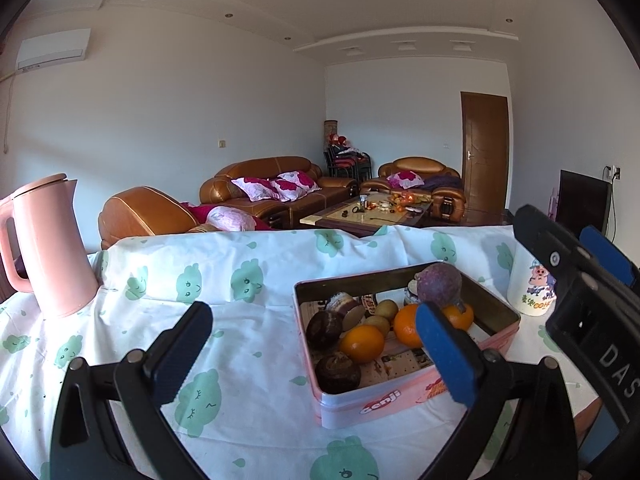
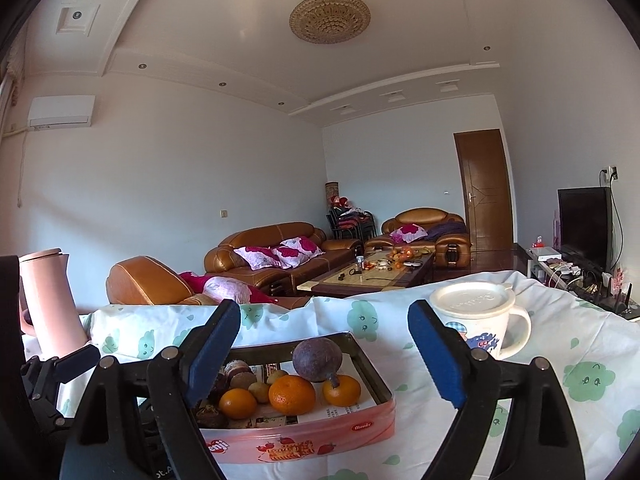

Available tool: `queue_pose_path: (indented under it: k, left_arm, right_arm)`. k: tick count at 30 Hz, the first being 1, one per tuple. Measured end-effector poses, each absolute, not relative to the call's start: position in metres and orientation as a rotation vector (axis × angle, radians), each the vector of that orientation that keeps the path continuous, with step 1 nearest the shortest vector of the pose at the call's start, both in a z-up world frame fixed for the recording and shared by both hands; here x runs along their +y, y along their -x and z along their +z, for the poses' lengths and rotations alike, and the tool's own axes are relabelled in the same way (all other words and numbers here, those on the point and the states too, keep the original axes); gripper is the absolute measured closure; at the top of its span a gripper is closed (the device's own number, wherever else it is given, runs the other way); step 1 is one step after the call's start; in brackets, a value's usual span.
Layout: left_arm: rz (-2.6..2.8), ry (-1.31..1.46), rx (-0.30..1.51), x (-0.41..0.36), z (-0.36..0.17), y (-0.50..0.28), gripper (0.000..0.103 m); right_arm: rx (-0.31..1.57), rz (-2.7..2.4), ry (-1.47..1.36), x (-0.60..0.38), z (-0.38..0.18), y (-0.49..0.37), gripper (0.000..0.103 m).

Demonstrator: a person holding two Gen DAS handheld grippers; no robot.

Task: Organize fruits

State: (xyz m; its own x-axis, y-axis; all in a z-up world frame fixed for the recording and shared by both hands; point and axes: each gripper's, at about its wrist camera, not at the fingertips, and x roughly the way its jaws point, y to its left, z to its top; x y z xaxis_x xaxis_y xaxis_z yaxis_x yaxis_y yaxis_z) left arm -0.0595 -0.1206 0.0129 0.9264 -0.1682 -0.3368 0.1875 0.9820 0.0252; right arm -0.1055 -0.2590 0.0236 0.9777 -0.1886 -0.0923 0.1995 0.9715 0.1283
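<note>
Your left hand-held gripper (image 1: 316,344) and right hand-held gripper (image 2: 324,344) are both spread, empty; the pink tin (image 2: 304,440) sits on the counter (image 2: 560,340) dead ahead of the right one, ahead-right of the left; right is nearer; purple passion fruit (image 2: 317,359) tops the oranges (image 2: 292,394), stem pointing down-right; tin's long axis runs across you; lidded mug (image 2: 476,320) beyond right finger.
</note>
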Motion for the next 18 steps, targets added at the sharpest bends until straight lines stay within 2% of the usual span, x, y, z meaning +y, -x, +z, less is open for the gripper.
queue_pose_path:
  k: [18]
  left_arm:
    - [-0.179, -0.056, 0.341, -0.1196, 0.0138, 0.0616, 0.000]
  right_arm:
    - [0.053, -0.207, -0.127, -0.2558, 0.0256, 0.1121, 0.015]
